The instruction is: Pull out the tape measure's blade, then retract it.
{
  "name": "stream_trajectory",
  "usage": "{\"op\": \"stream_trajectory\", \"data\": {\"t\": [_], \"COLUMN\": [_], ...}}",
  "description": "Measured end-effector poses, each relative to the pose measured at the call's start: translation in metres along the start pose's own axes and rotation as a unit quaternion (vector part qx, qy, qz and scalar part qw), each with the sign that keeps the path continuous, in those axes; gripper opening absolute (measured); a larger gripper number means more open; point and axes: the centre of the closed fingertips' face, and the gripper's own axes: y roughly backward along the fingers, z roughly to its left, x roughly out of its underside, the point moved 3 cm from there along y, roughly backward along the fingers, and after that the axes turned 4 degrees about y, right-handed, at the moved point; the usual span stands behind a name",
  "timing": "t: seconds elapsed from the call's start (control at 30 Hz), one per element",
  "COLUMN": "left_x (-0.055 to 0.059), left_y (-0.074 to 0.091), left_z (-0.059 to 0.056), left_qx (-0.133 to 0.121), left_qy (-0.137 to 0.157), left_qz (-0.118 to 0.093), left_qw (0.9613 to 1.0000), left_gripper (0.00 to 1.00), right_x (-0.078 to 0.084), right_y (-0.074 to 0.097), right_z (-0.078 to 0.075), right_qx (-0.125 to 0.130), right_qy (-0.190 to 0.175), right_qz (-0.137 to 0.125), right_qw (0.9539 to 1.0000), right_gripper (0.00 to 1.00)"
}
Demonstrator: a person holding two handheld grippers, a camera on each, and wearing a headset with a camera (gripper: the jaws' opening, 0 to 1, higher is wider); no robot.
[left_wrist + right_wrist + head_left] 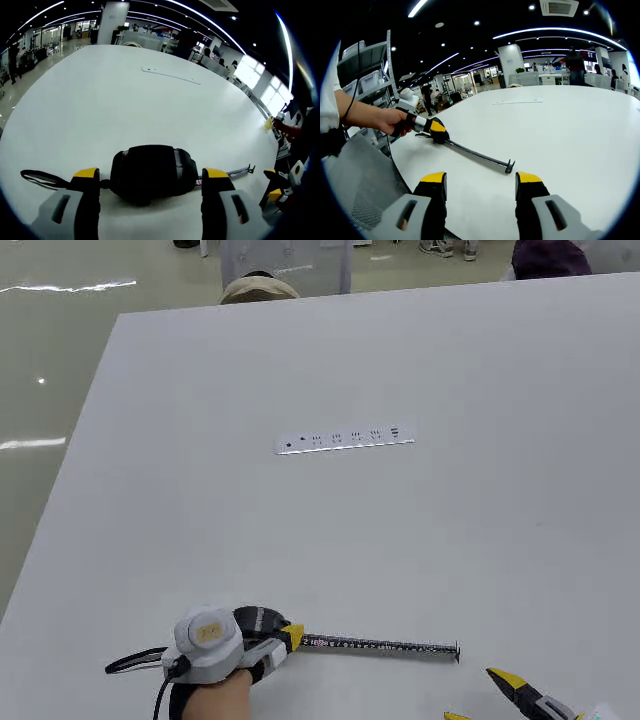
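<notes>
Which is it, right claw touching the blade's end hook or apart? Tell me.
Apart. The right gripper view shows the end hook lying on the table ahead of the open right claw, a plain gap between them.

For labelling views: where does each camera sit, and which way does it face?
Head view: on the headset, looking down at the table; a hand holds the left hand-held gripper.
Left gripper view: on that gripper, facing the tape measure between its jaws.
Right gripper view: on the right hand-held gripper, facing the blade.
All share the blade.
</notes>
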Motion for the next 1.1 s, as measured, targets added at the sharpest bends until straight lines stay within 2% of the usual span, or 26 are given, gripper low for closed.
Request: {"op": "stream_trajectory", "data": {"t": [0.33, 0.5, 0.6, 1.1], "left_x": [0.003, 0.001, -0.001, 0.001], "left_y": [-0.005, -0.008, -0.008, -0.012], "left_z": [-0.002, -0.003, -0.005, -0.003], "left_qx": [-0.01, -0.015, -0.016, -0.036], "left_qy": [0.01, 0.015, 0.028, 0.022], "left_qz": [0.008, 0.009, 0.009, 0.017], "left_qw": [0.9999, 0.9997, 0.9994, 0.999], "left_gripper": [0.8, 0.79, 0.76, 0.74], "right_x": [0.002, 0.004, 0.004, 0.007], "right_y": [0.001, 0.001, 0.001, 0.0], "right_z": [0.0, -0.002, -0.003, -0.005], "right_qx": [0.001, 0.001, 0.001, 0.002], "right_qy": [-0.003, -0.004, -0.003, -0.008], "right_qz": [0.002, 0.003, 0.004, 0.005], "right_qw": [1.0, 1.0, 1.0, 1.0], "right_gripper": [0.54, 0.54, 0.54, 0.53]}}
